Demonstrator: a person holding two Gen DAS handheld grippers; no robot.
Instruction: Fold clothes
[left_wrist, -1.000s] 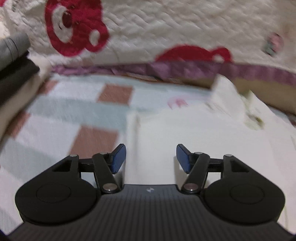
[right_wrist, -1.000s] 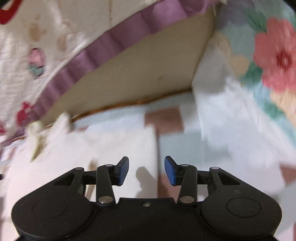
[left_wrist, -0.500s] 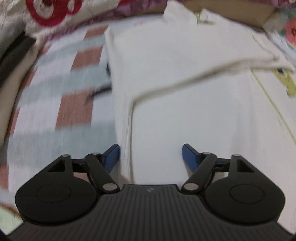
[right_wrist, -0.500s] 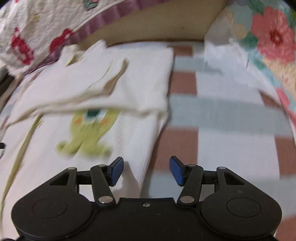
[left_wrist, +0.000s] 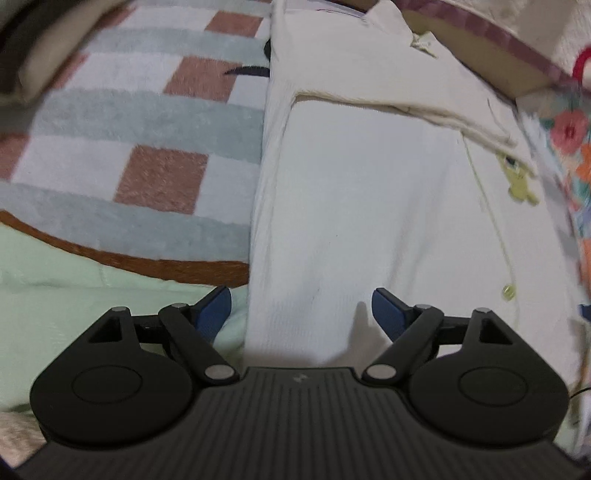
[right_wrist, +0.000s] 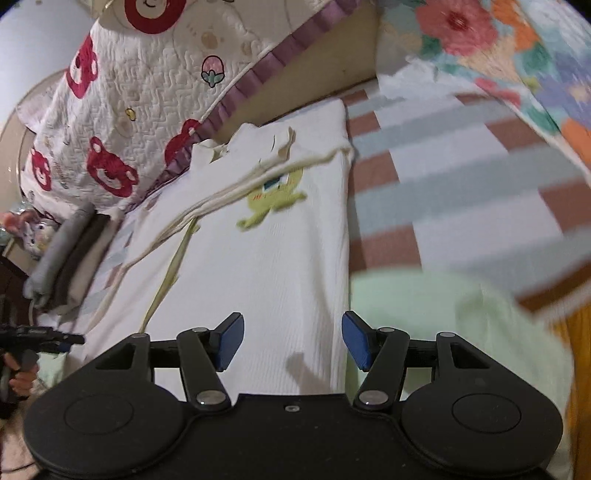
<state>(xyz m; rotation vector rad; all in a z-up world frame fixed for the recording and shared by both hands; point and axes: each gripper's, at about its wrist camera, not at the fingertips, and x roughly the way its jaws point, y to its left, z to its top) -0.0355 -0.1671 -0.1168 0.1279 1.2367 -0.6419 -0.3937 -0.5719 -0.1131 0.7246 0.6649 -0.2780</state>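
Note:
A white shirt (left_wrist: 369, 206) with a green cartoon figure (right_wrist: 271, 201) lies flat on a checked blanket (left_wrist: 122, 122), both sleeves folded across its chest. My left gripper (left_wrist: 301, 312) is open and empty, above the shirt's near left hem. My right gripper (right_wrist: 291, 338) is open and empty, above the shirt's near right hem (right_wrist: 295, 332). The left gripper also shows at the left edge of the right wrist view (right_wrist: 37, 338), held by a hand.
A stack of folded grey and dark clothes (right_wrist: 68, 254) lies left of the shirt. A quilt with red bears (right_wrist: 122, 103) and a floral cover (right_wrist: 517, 55) bound the far side. A pale green sheet (right_wrist: 443, 325) lies at the near edge.
Both grippers pulled back from the shirt's collar end to its near hem. The views now look down the whole shirt. Both stayed open, the left one wider.

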